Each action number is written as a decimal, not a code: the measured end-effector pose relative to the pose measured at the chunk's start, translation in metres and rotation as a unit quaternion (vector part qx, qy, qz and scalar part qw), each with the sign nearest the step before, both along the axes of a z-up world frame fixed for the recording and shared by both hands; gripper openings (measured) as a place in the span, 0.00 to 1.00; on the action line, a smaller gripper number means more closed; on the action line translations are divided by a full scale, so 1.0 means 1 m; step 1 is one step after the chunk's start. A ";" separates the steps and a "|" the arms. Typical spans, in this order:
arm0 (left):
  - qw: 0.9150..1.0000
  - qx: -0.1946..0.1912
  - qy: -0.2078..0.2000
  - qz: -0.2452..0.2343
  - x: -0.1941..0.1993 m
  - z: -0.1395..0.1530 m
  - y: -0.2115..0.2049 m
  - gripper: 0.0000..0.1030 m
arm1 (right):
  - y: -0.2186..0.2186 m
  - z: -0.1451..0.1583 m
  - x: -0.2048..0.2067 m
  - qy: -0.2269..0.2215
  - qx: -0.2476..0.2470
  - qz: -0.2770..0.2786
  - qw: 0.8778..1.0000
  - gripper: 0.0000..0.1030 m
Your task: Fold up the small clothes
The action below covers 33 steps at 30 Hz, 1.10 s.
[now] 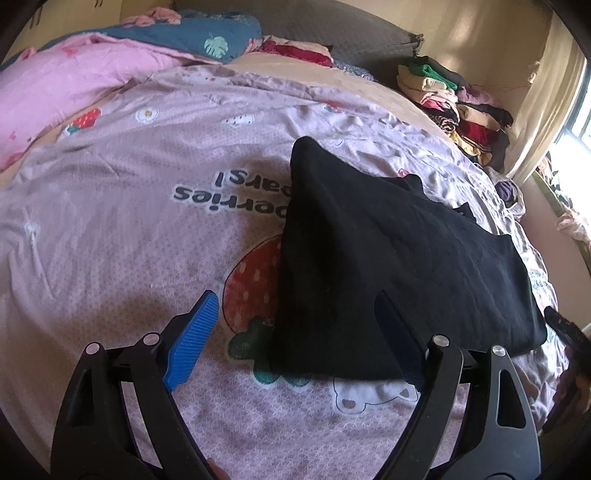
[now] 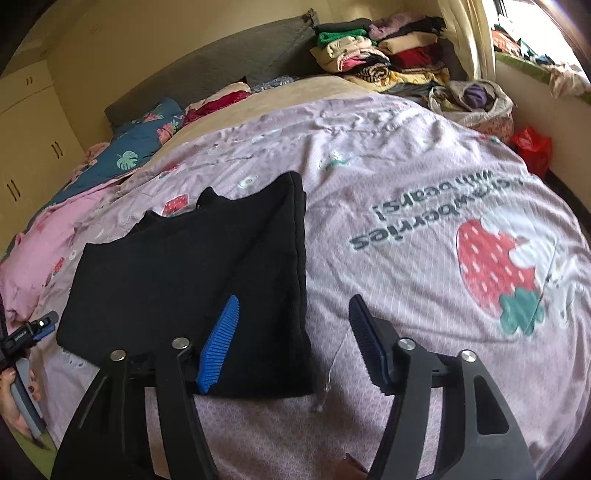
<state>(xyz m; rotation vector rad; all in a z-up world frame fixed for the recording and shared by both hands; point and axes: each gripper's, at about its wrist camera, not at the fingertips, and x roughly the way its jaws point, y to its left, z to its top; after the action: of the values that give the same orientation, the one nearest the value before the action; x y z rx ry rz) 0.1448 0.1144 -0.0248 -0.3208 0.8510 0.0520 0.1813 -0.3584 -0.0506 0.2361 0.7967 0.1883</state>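
Observation:
A black garment (image 1: 399,254) lies folded flat on the pink strawberry bedsheet (image 1: 129,221); it also shows in the right wrist view (image 2: 192,273). My left gripper (image 1: 295,314) is open, hovering over the garment's near left corner, one blue pad (image 1: 192,339) over the sheet and the other over the cloth. My right gripper (image 2: 295,317) is open over the garment's near right edge, its left pad (image 2: 219,347) above the cloth, its right pad (image 2: 364,339) above the bedsheet (image 2: 424,177). Neither holds anything.
A stack of folded clothes (image 1: 454,103) sits at the bed's far corner, seen too in the right wrist view (image 2: 380,55). A pink quilt (image 1: 59,96) and blue leaf-print bedding (image 1: 192,33) lie near the headboard. A bag (image 2: 476,99) and window are beyond.

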 end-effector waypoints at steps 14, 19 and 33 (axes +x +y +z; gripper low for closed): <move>0.999 -0.047 0.024 -0.009 0.001 -0.021 -0.001 0.21 | 0.005 -0.007 -0.006 0.008 -0.007 0.009 1.000 0.08; 0.999 -0.031 0.013 -0.013 -0.004 -0.009 -0.005 0.09 | 0.004 0.005 -0.019 -0.019 -0.004 0.004 1.000 0.07; 0.999 -0.008 0.024 -0.024 -0.012 -0.010 -0.009 0.08 | -0.001 -0.016 -0.019 0.018 -0.024 -0.030 0.999 0.08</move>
<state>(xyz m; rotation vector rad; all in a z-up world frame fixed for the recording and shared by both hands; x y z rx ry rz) 0.1330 0.1056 -0.0349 -0.3139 0.9063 0.0078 0.1626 -0.3595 -0.0663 0.2185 0.8286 0.1077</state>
